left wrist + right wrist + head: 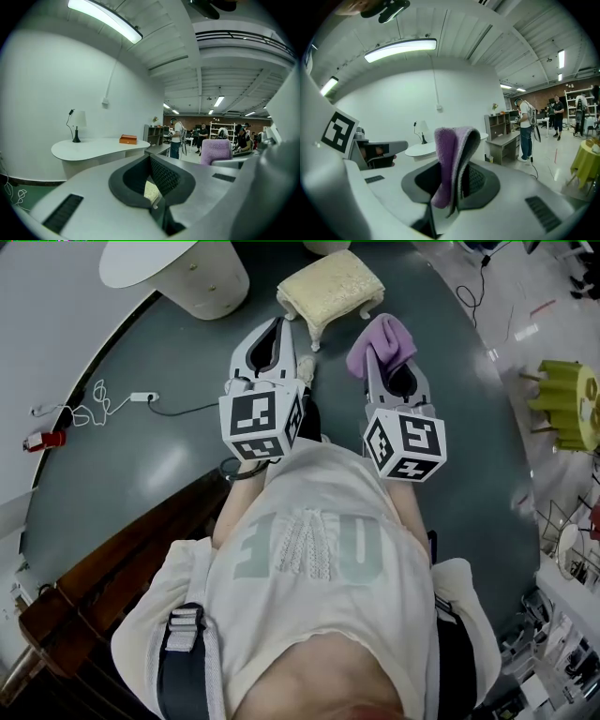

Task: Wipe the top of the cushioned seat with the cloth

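Short of the cushioned seat [330, 289], right gripper [386, 360] jaws pinching cloth [384, 337], left gripper [278, 334] jaws together, floor [169, 465] open around.

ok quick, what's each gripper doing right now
left gripper: fingers shut, holding nothing
right gripper: fingers shut on the purple cloth

**What stays out of your sight**

In the head view the cloth [382, 341] covers your right gripper's [394, 373] tips. The cushioned seat [150, 191] shows only as a pale sliver between the left gripper's [150, 163] jaws in its own view. The top edge cuts the white table [173, 268] and the right edge cuts the yellow-green stool [574, 399]. The distant people [201, 136] are too small to make out.
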